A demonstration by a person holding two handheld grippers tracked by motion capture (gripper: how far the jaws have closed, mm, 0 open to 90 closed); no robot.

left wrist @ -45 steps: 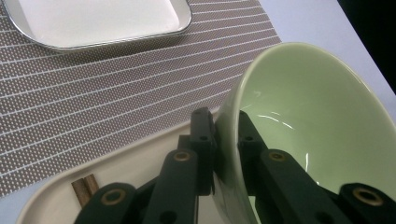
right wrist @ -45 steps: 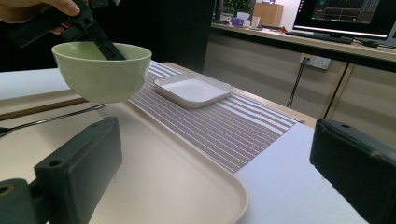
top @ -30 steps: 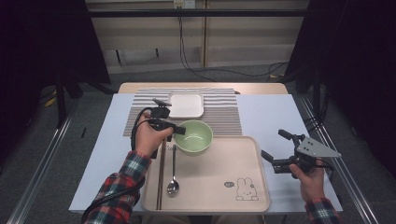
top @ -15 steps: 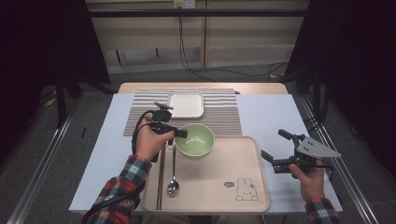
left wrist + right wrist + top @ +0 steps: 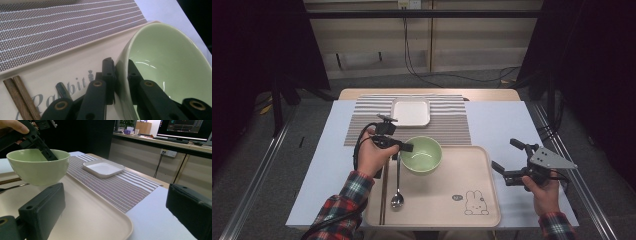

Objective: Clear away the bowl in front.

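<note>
A pale green bowl (image 5: 422, 155) stands upright over the far left part of the beige tray (image 5: 447, 185). My left gripper (image 5: 407, 148) is shut on the bowl's left rim, one jaw inside and one outside. The left gripper view shows that grip (image 5: 121, 72) close up, with the bowl's wall (image 5: 170, 65) between the jaws. Whether the bowl (image 5: 37, 167) rests on the tray or hangs just above it I cannot tell. My right gripper (image 5: 505, 154) is held just right of the tray, open, with nothing between its jaws (image 5: 116, 207).
A metal spoon (image 5: 398, 180) and brown chopsticks (image 5: 383, 200) lie along the tray's left side. A white square plate (image 5: 411, 111) sits on a striped placemat (image 5: 452, 125) behind the tray. A rabbit drawing (image 5: 474, 202) marks the tray's near right corner.
My left gripper and the bowl have shifted slightly toward the near side. The right gripper has stayed where it was.
</note>
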